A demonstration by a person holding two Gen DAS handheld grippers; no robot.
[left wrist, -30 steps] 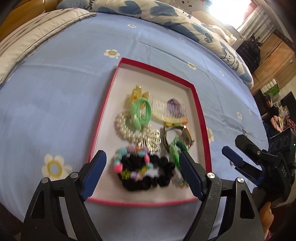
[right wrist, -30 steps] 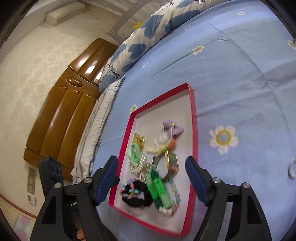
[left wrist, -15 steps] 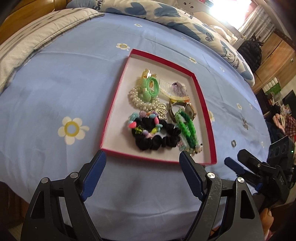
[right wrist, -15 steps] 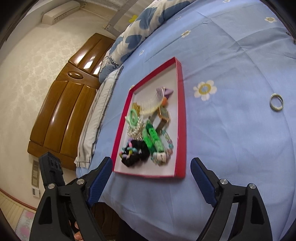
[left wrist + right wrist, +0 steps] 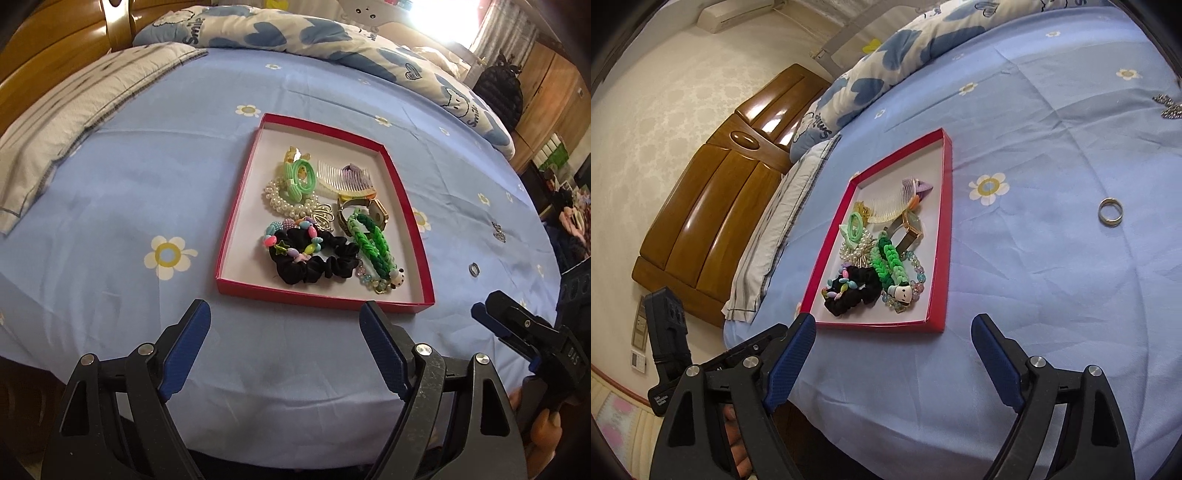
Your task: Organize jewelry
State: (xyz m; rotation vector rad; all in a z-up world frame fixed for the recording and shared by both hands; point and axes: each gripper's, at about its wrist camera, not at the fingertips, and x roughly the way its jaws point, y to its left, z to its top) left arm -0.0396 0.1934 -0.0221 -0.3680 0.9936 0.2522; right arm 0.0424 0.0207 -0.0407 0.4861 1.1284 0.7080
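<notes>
On the blue bedsheet (image 5: 110, 206) we see a red tray (image 5: 236, 206) holding jewelry. Left gripper (image 5: 284, 343) gapes wide, empty. Right gripper (image 5: 894, 350) too, jaws just opened further; ring (image 5: 1110, 216) lies apart.

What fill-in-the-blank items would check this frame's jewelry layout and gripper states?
1. The black scrunchie lies inside the ____ tray.
2. The silver ring lies on the blue ____, outside the tray.
3. The left gripper and right gripper both hold ____.
4. The braided bracelet beside the scrunchie is ____.

Missing words: red; sheet; nothing; green
</notes>
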